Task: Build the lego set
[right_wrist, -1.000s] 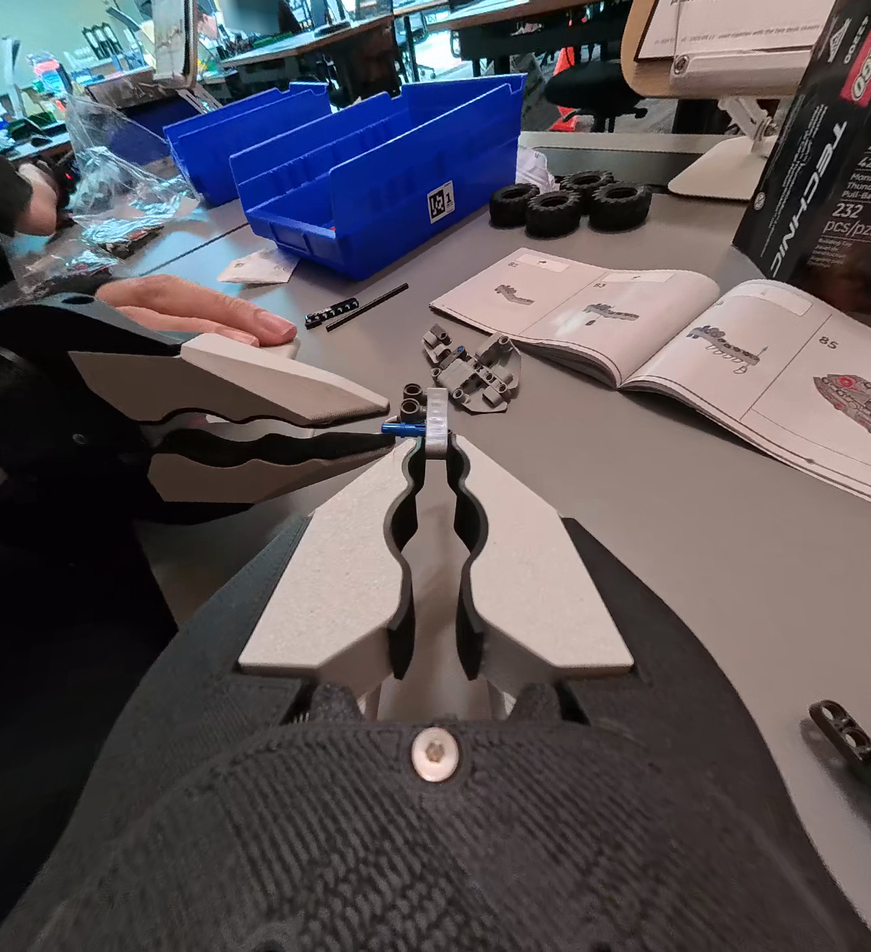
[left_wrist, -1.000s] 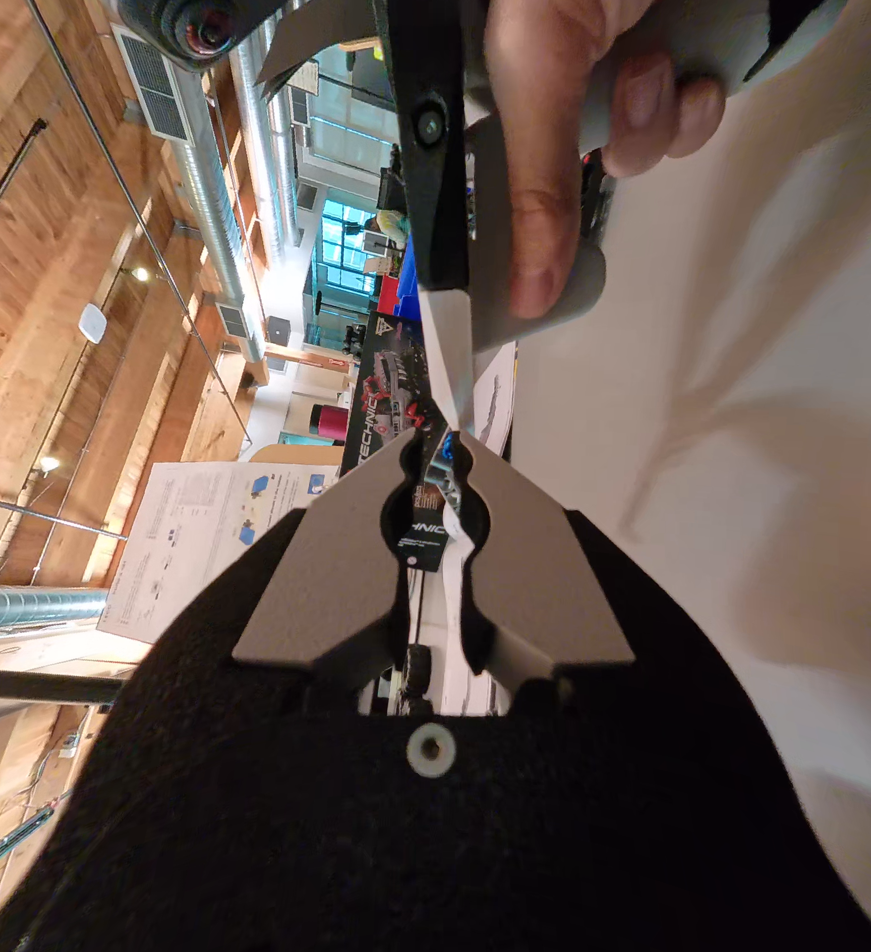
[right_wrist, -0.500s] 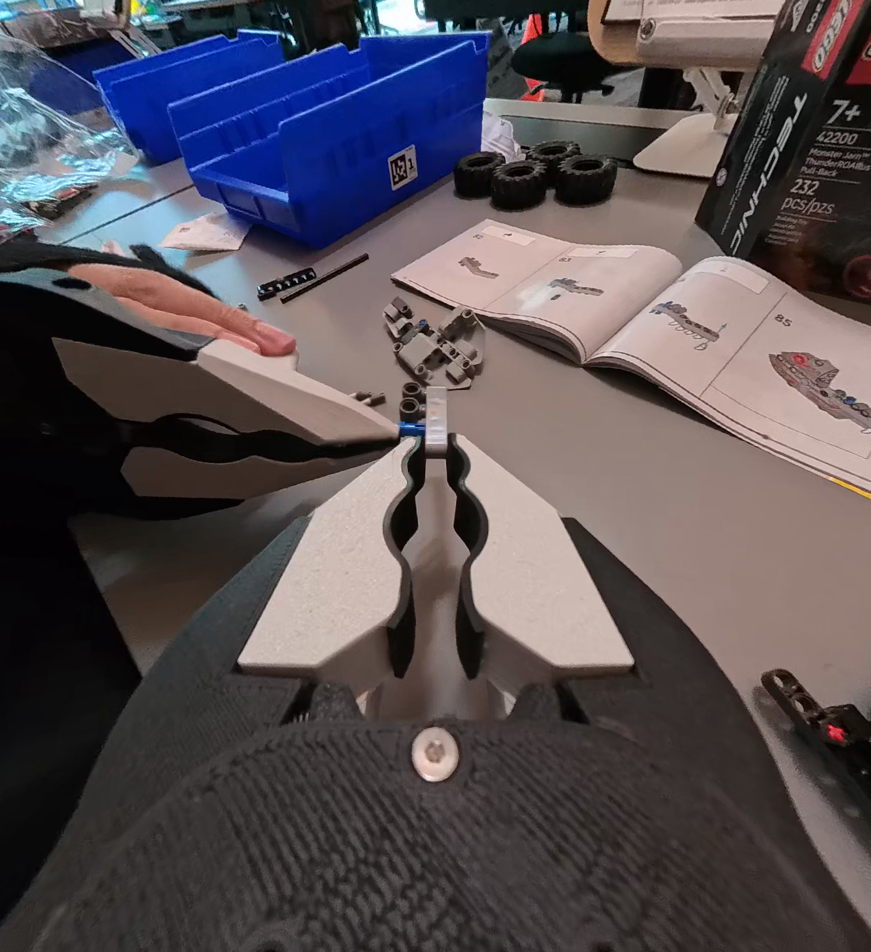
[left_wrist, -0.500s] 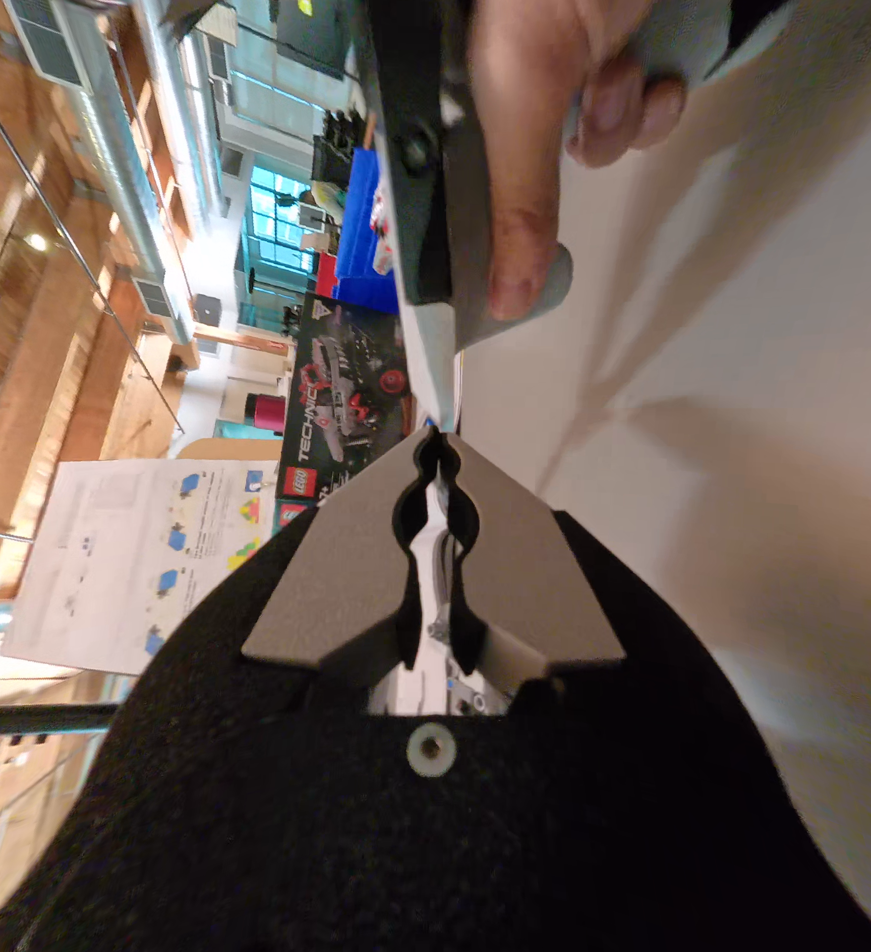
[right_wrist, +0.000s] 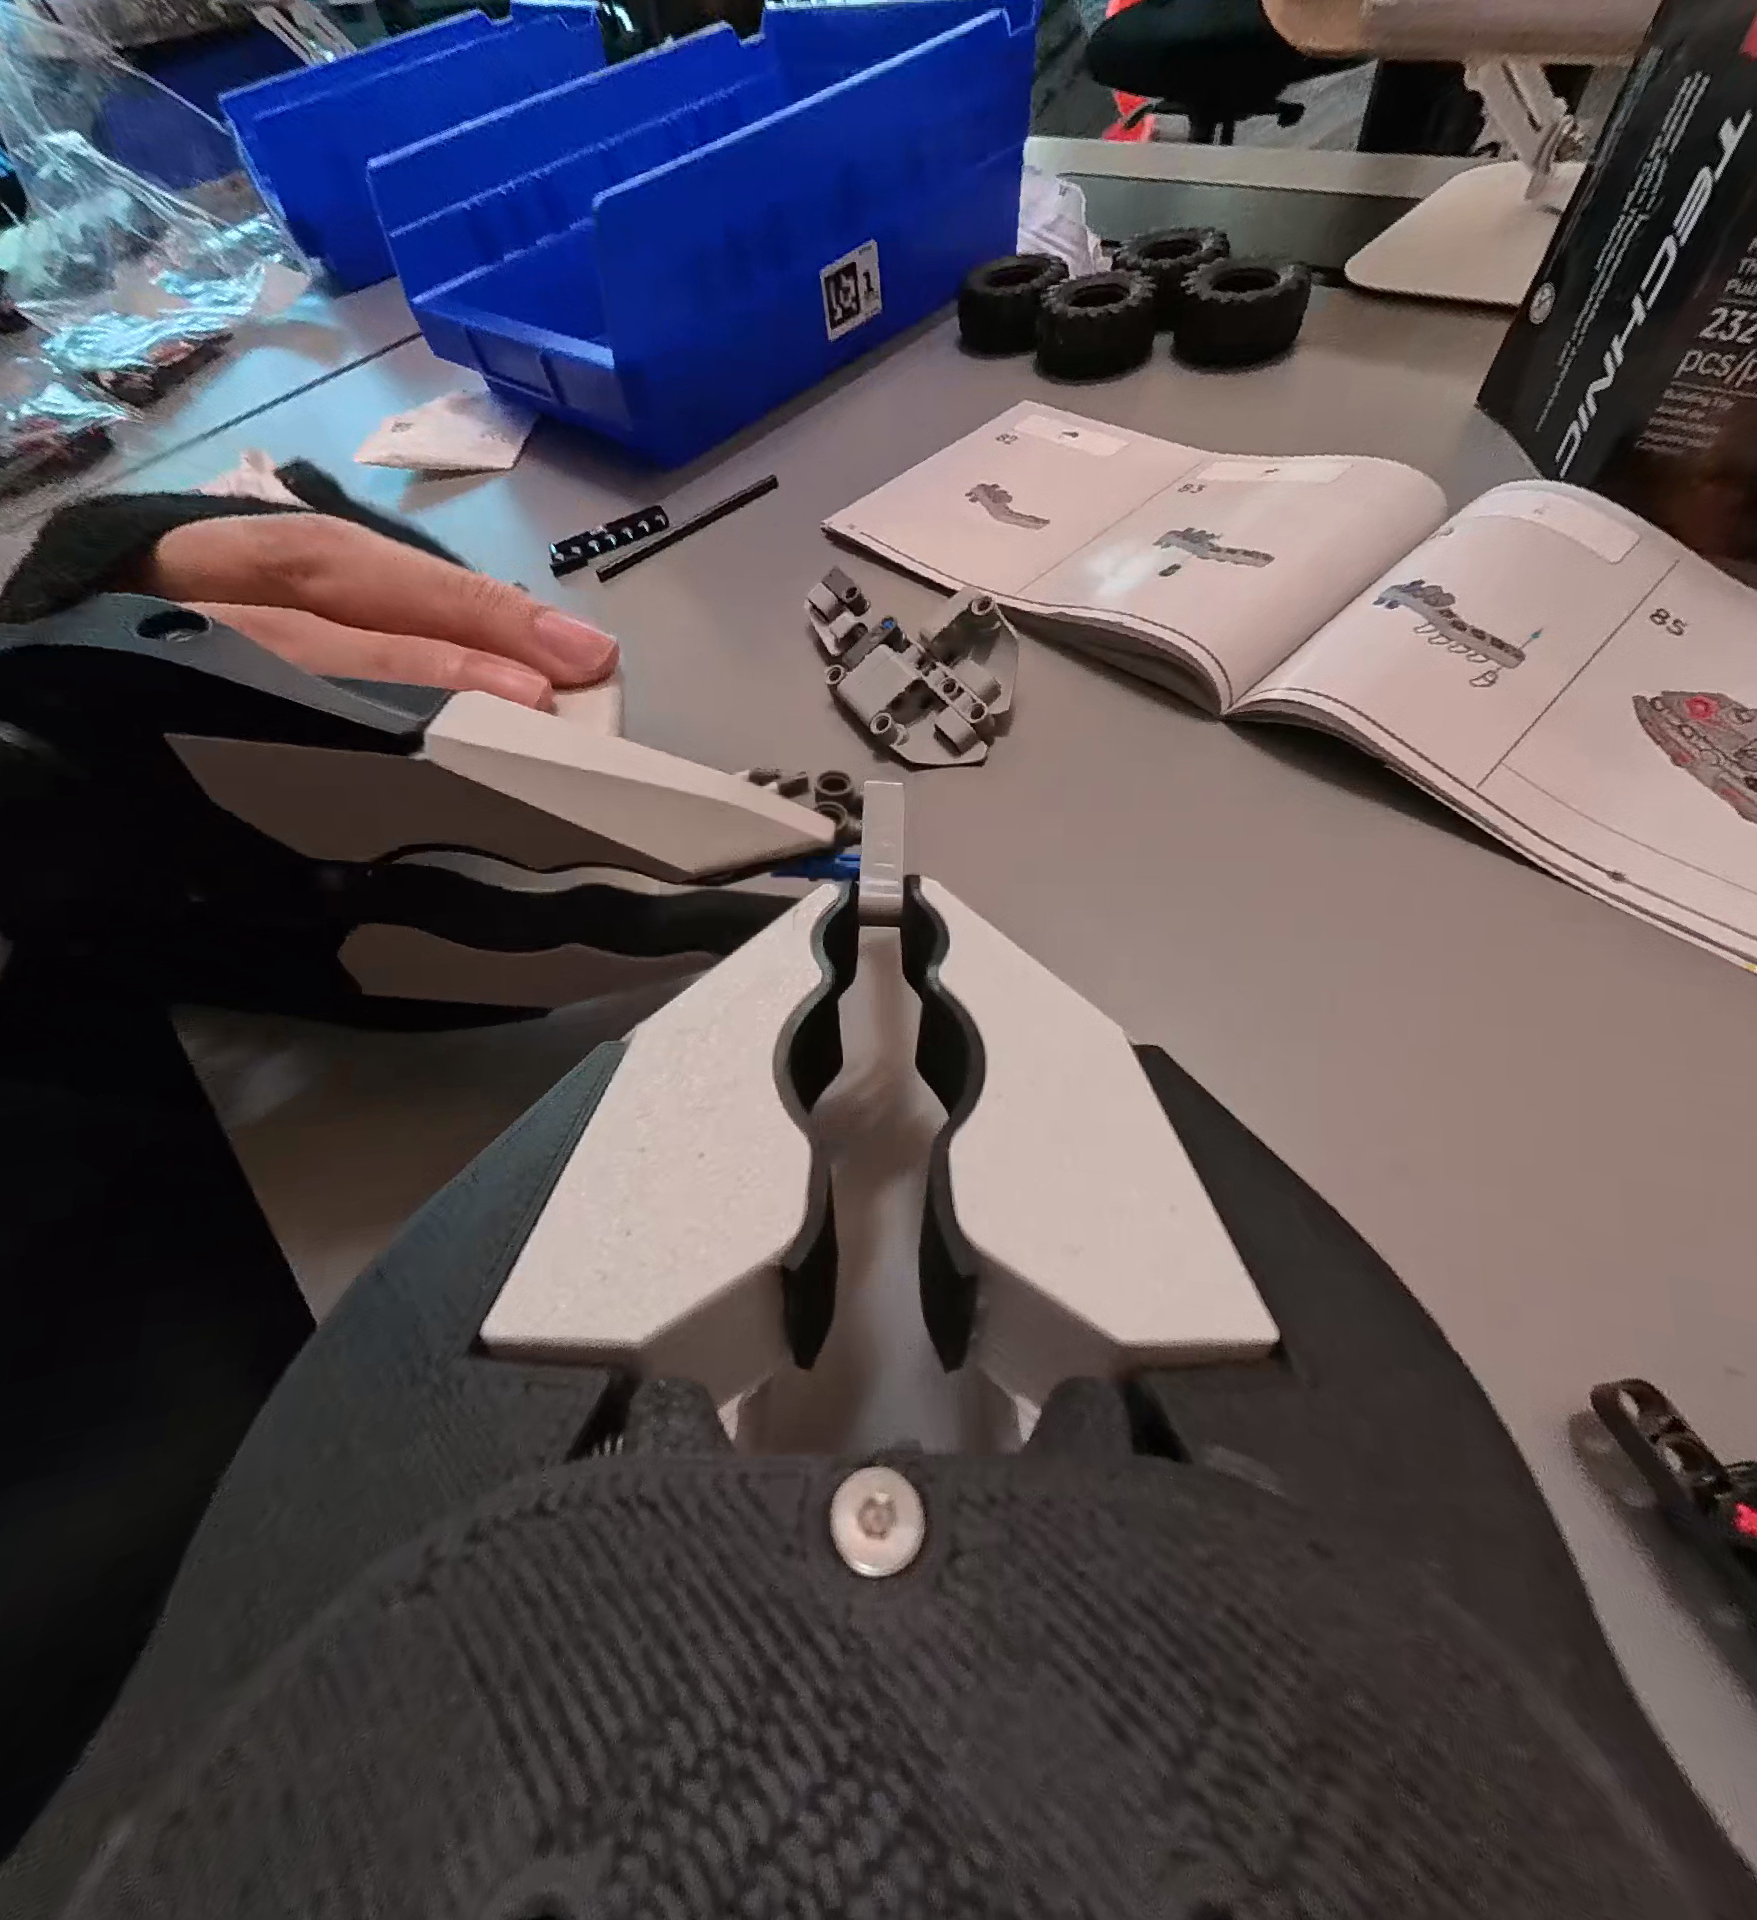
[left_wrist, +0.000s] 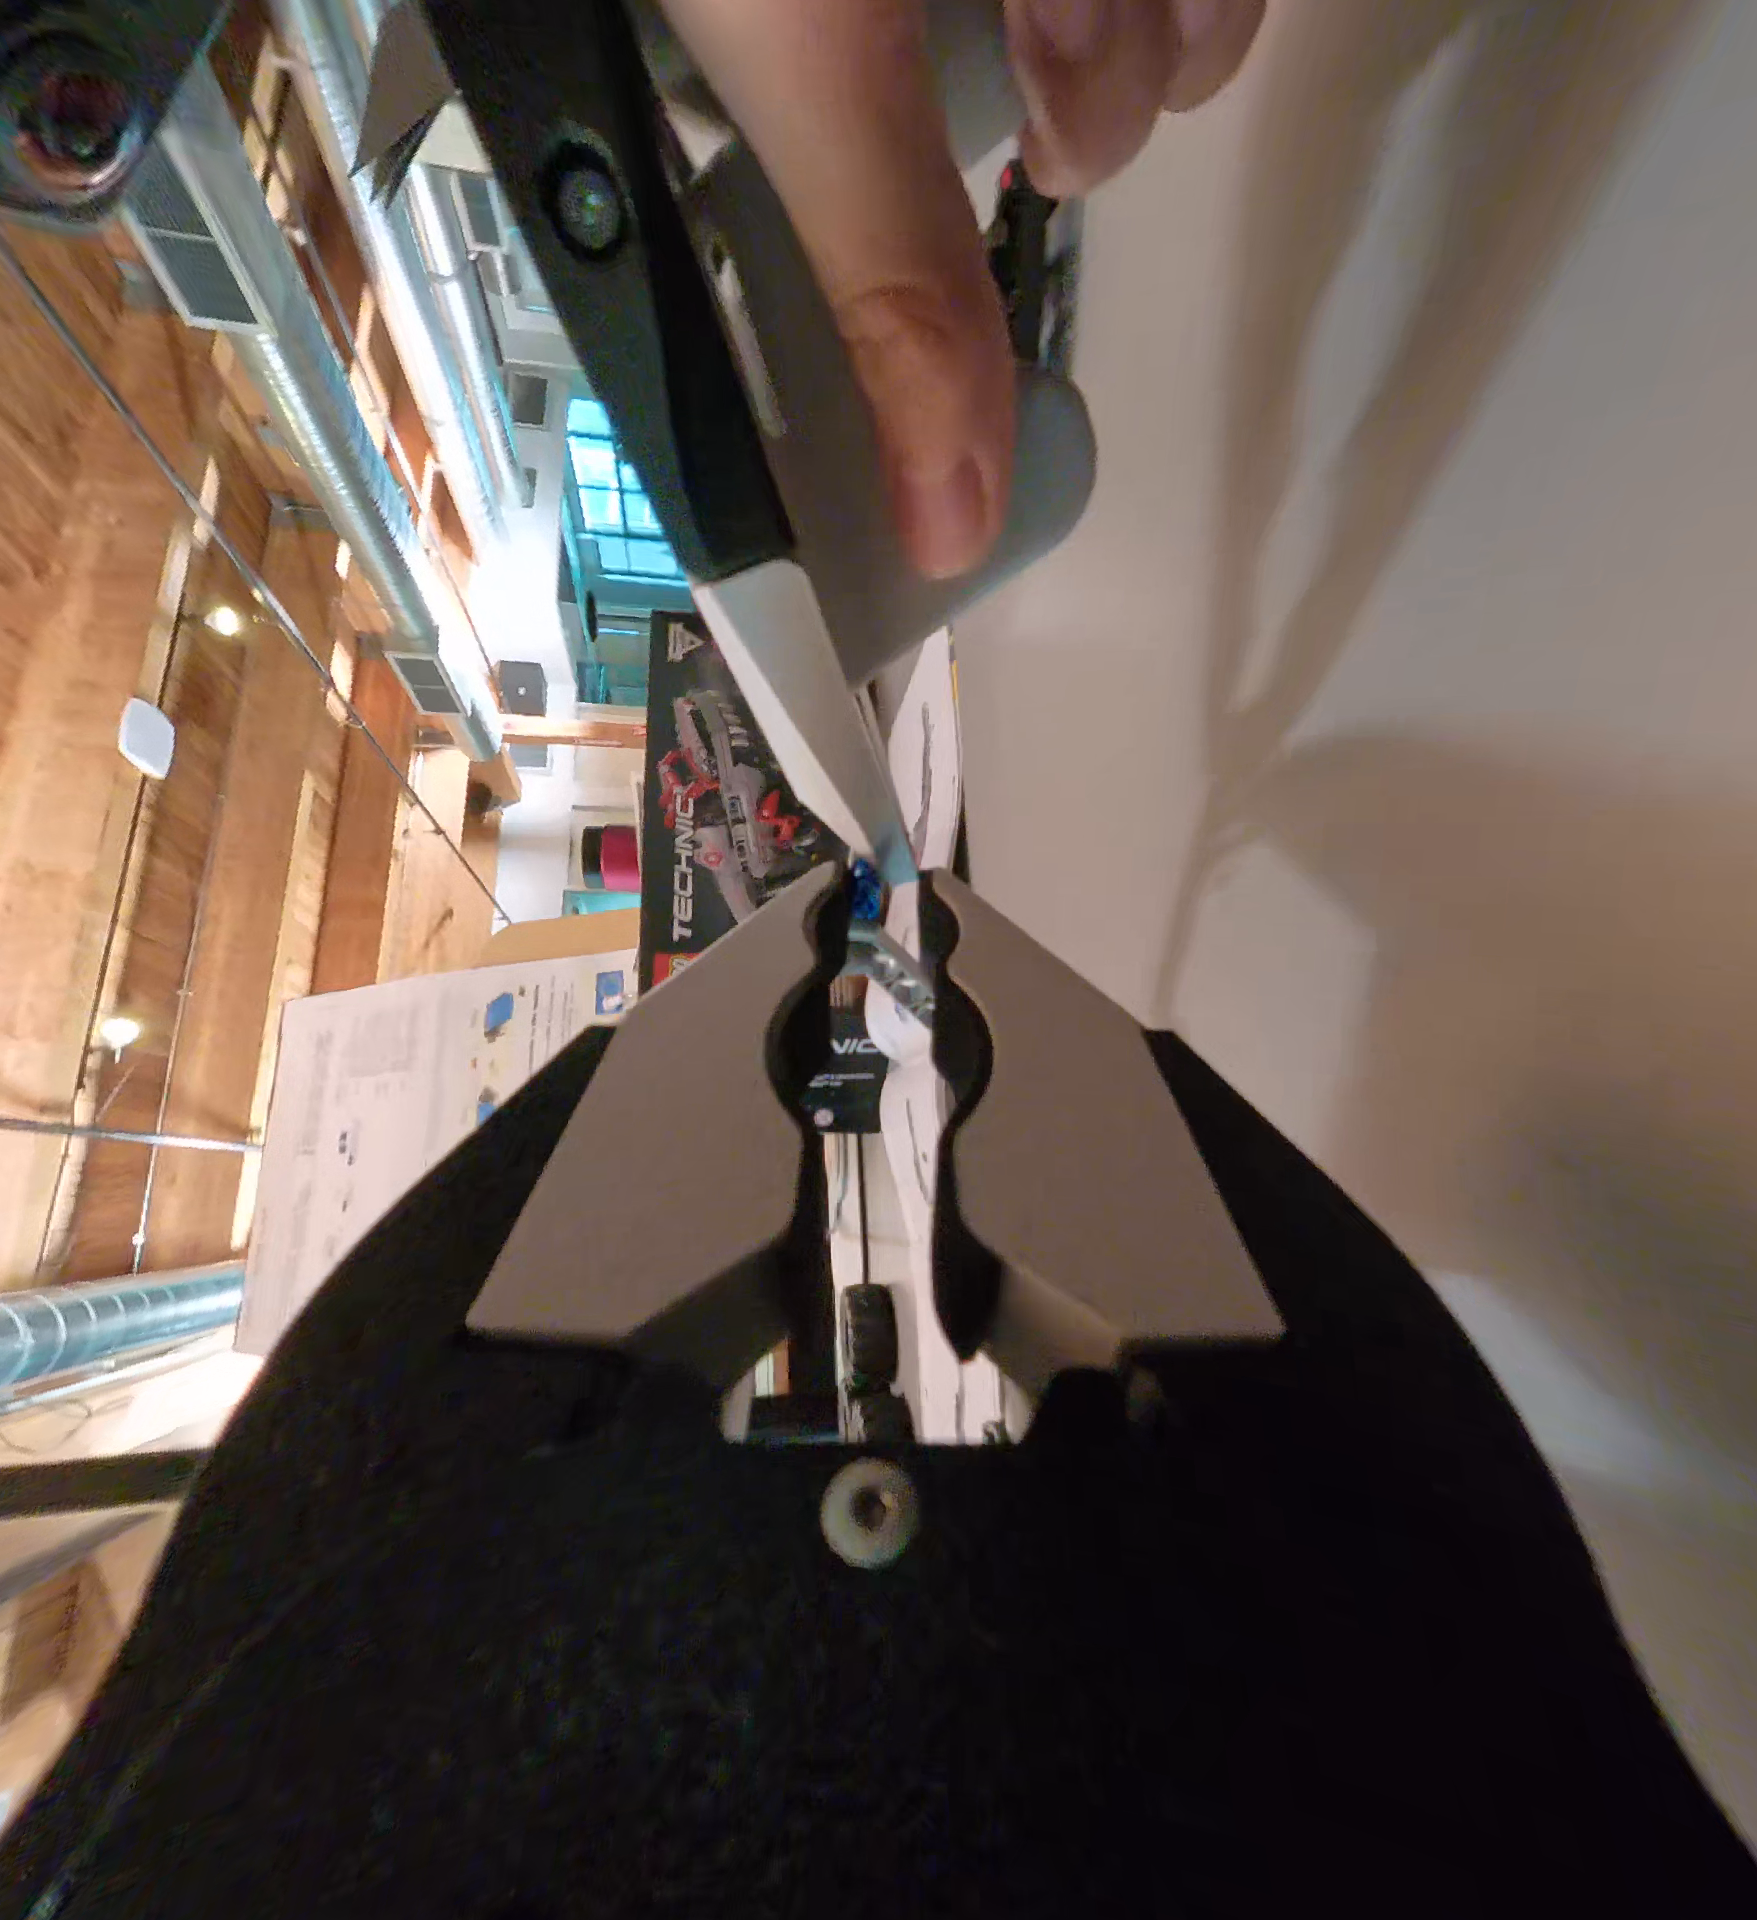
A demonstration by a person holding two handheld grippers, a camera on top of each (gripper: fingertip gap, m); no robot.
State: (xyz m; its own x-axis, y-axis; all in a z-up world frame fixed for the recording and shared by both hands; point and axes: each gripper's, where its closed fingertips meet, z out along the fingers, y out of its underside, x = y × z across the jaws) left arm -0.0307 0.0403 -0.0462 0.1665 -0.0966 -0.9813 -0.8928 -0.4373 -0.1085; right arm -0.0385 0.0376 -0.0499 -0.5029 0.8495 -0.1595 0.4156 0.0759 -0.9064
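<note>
Grey table (right_wrist: pixel 1217 935): open booklet (right_wrist: pixel 1373 592), tyres (right_wrist: pixel 1134 291) beyond tongs (right_wrist: pixel 879 894)

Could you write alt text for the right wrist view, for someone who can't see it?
A hand-held gripper pinches a light grey lego beam upright, while a second gripper comes in from the left with a small blue pin at the beam. Behind them on the grey table lie an open instruction booklet, four black tyres and blue bins.

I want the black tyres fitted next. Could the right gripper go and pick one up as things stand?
Probably not yet: the right gripper is shut on a grey beam, so it is occupied. The table towards the black tyres looks clear apart from the grey sub-assembly.
</note>
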